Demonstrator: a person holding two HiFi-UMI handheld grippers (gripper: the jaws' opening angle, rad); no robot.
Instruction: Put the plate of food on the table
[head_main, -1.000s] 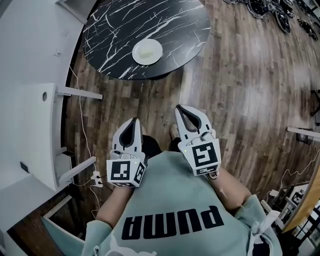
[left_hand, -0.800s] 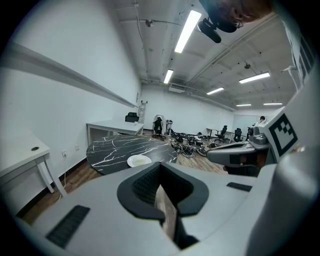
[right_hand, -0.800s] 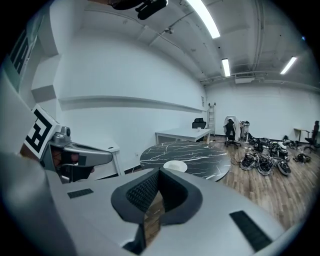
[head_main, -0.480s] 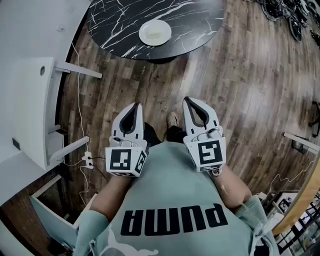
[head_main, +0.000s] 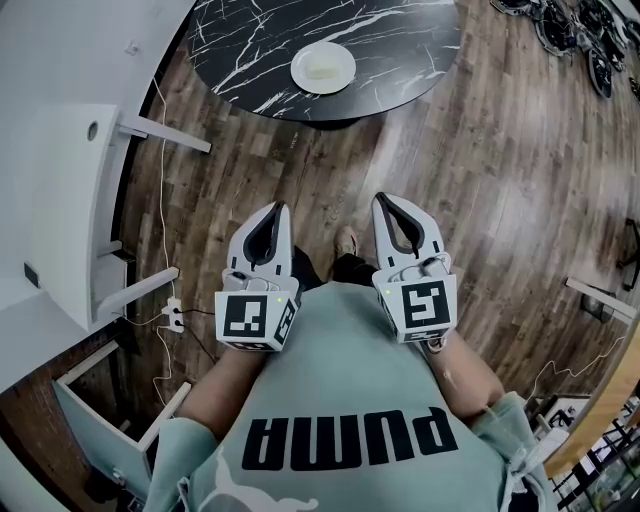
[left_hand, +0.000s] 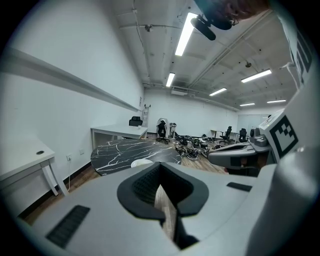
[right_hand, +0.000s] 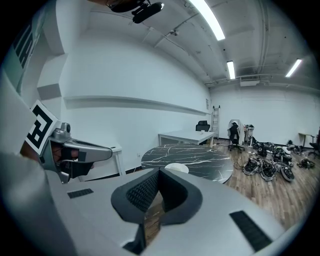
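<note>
A white plate (head_main: 323, 67) with pale food sits on the round black marble table (head_main: 400, 50) at the top of the head view. It also shows in the left gripper view as the plate (left_hand: 141, 162) and in the right gripper view as the plate (right_hand: 176, 168) on the table (right_hand: 200, 159). My left gripper (head_main: 277, 208) and right gripper (head_main: 383, 199) are side by side at chest height over the wooden floor, well short of the table. Both are shut with nothing between their jaws. My left gripper (left_hand: 159, 167) and right gripper (right_hand: 159, 172) point toward the table.
A white desk (head_main: 70, 200) stands at the left with cables (head_main: 165, 240) on the floor beside it. Chairs and dark gear (head_main: 580, 30) crowd the far right. A second white desk (right_hand: 185, 135) stands beyond the table. My feet (head_main: 345, 240) show below the grippers.
The table and plate have slid toward the top of the head view and look a little smaller. Both grippers stay shut and side by side, barely shifted.
</note>
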